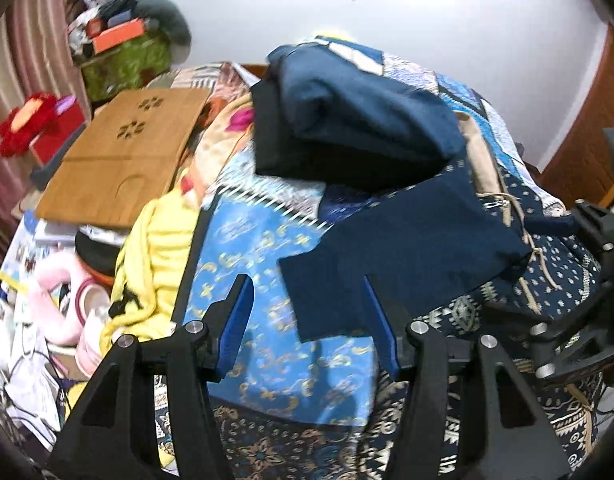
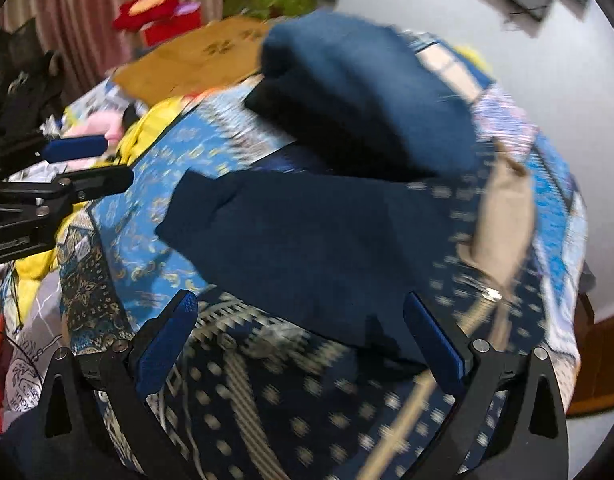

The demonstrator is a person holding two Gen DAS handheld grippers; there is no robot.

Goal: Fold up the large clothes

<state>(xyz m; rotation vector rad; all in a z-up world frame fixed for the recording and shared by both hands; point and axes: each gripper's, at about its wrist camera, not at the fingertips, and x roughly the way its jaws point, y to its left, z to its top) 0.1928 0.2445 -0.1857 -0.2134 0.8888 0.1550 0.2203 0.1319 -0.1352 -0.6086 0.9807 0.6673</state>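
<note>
A dark navy garment (image 1: 407,240) (image 2: 307,240) lies flat on the patterned blue bedcover (image 1: 259,248) (image 2: 147,184). Behind it sits a stack of folded blue and black clothes (image 1: 355,120) (image 2: 367,92). My left gripper (image 1: 309,320) is open, and the garment's near corner lies between its blue pads without touching them. My right gripper (image 2: 301,344) is open wide over the garment's near edge, and its pads press on nothing. In the right wrist view my left gripper (image 2: 115,160) shows at the left edge. The right wrist view is blurred.
A beige drawstring cloth (image 1: 483,160) (image 2: 503,208) lies right of the stack. A wooden lap tray (image 1: 127,152), yellow cloth (image 1: 159,248), pink items and papers crowd the bed's left side. A white wall stands behind, with a wooden door (image 1: 587,140) at the right.
</note>
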